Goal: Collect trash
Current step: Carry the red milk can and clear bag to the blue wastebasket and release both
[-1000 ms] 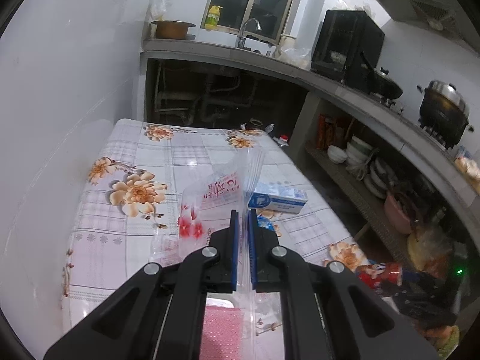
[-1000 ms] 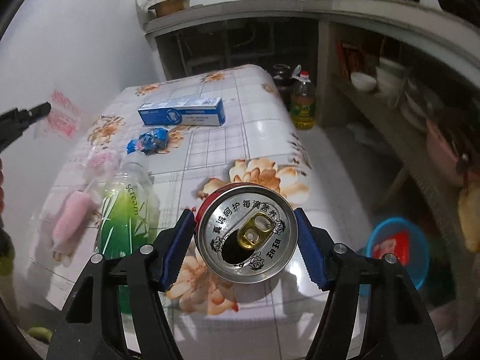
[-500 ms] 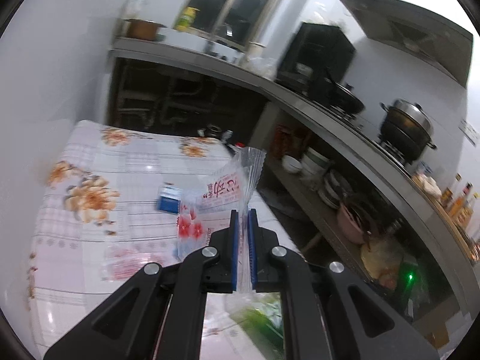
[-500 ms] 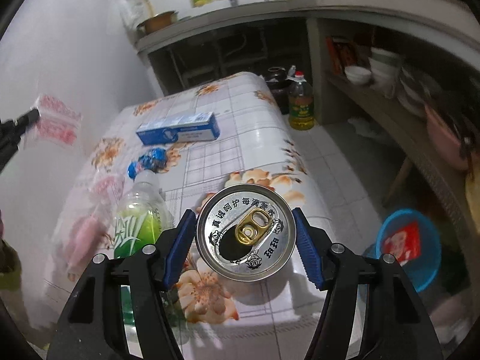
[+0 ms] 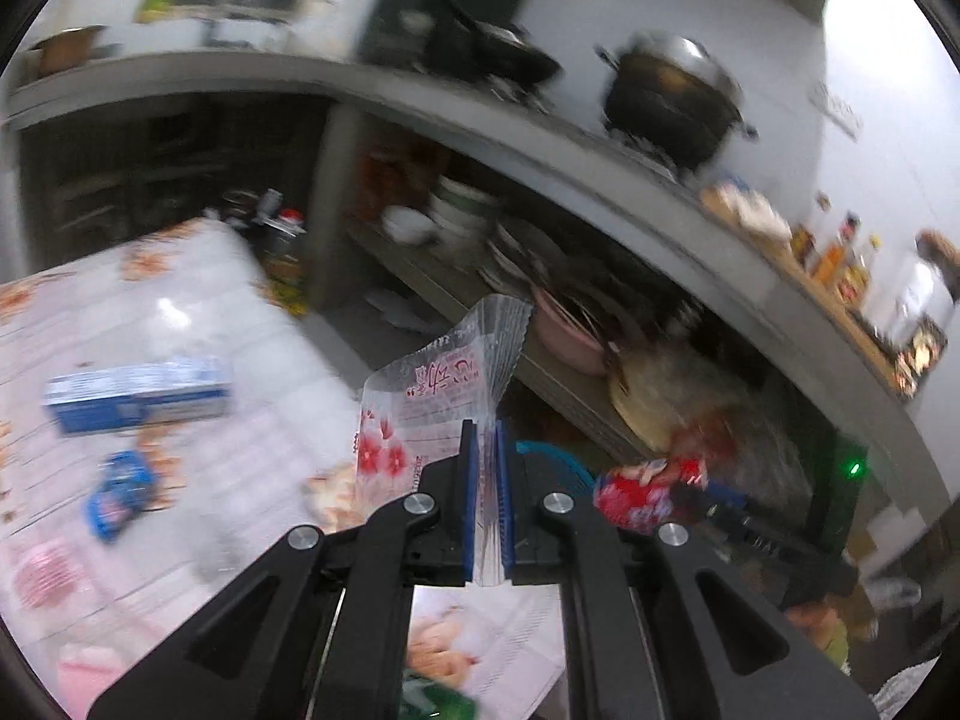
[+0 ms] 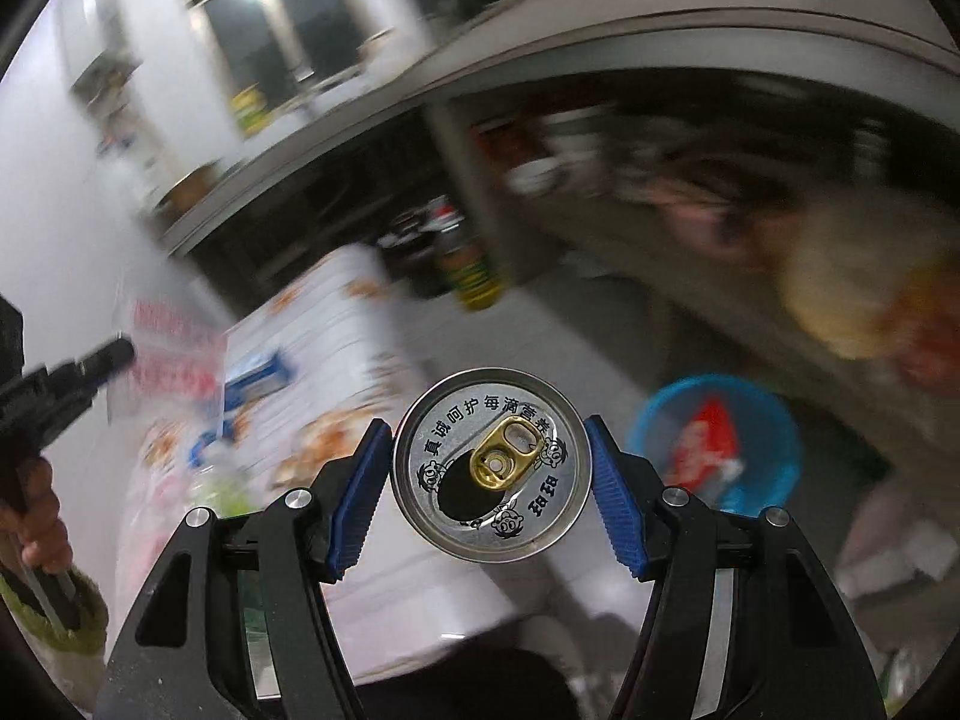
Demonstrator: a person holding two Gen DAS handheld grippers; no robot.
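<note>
Left gripper (image 5: 487, 468) clamped flat on a clear plastic wrapper (image 5: 432, 396) printed with red flowers and red lettering, blue pads pressed together with only the thin film between. Wrapper standing up out of the jaws, fanned and crinkled at its top edge. Right gripper (image 6: 489, 480) holding an opened drink can (image 6: 489, 463) across its width, blue pads against both sides, silver lid facing the camera with gold pull tab, dark mouth and black printed characters.

Seen from the left gripper: down and left of the jaws, a blue and white carton (image 5: 138, 396) lying on its side, and nearer, a small blue crumpled packet (image 5: 117, 495). Just right of the jaws, the red side of the can and the black frame of the other gripper. Behind the fingers, part of a blue basket rim (image 5: 555, 459).

Seen from the right gripper: right of the can, lower down on the floor, the blue basket (image 6: 717, 441) with a red and white wrapper inside. Far left, the other gripper with its wrapper, a hand and a green cuff beneath it. Beyond the can, a yellow-labelled bottle (image 6: 471, 276) on the floor.

Under both grippers, a table (image 5: 198, 300) in glossy floral covering. Beyond, a grey kitchen counter (image 5: 540, 138) with a lidded pot (image 5: 672, 96), shelves of bowls below. Much of the background blurred.
</note>
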